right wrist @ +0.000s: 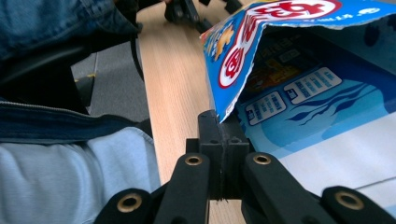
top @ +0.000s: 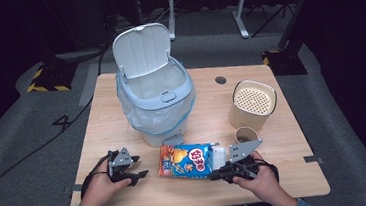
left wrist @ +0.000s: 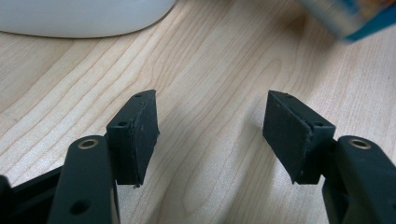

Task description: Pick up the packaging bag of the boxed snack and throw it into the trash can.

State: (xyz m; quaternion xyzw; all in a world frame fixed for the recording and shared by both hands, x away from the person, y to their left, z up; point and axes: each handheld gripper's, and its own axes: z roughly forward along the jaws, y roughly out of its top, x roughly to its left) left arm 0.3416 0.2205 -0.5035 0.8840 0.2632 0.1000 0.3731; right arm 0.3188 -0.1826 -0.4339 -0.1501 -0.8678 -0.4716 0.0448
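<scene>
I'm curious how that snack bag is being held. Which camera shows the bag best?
The high view: the whole blue snack bag lies flat before the bin, its right edge at the right hand-held gripper. The right gripper view shows its pinched edge close up; the left gripper view, a blurred corner.

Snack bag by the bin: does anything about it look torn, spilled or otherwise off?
No spill or tear shows. The snack bag lies flat before the open bin, and the right gripper has its jaws shut on one corner, which folds up off the table.
</scene>
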